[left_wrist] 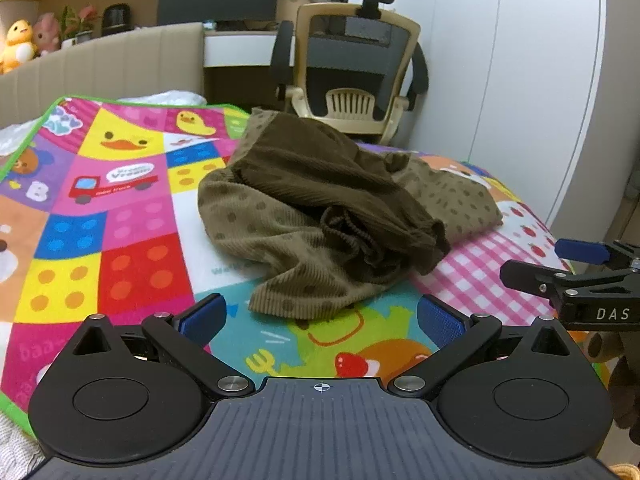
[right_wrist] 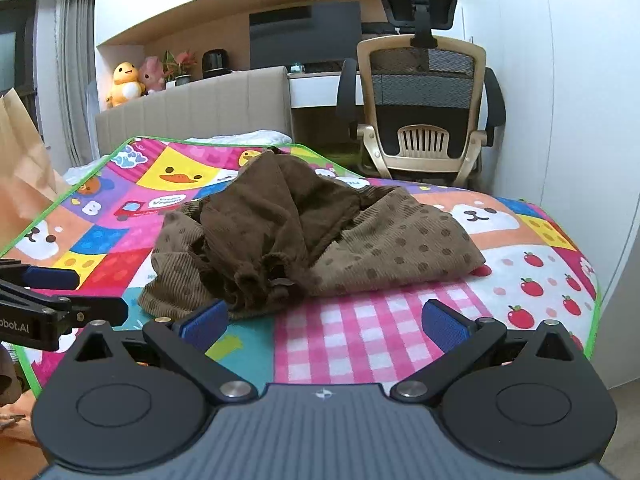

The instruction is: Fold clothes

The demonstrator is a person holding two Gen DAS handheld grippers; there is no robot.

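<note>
Bright patchwork colours cover the play mat [left_wrist: 120, 208] spread over the bed [right_wrist: 248, 136], with ducks, a truck, building-block squares, pink checks and apples printed on it. Behind the bed stands a beige headboard [right_wrist: 192, 108], and beside that an office chair [right_wrist: 420, 92] with a mesh back, pushed toward a desk. On the middle of the mat lies the clothes pile [left_wrist: 320, 216]: crumpled brown corduroy, partly plain dark brown and partly lighter with darker dots, bunched into a heap with one dotted part stretched out flat to the right. Soft toys [right_wrist: 124, 84] sit on the ledge behind the headboard. The left gripper [left_wrist: 322, 318] hovers just short of the pile's near edge, its blue-padded fingers spread wide and holding nothing. The right gripper [right_wrist: 326, 322] is likewise near the pile's front, over the pink checks, fingers spread apart and empty.
</note>
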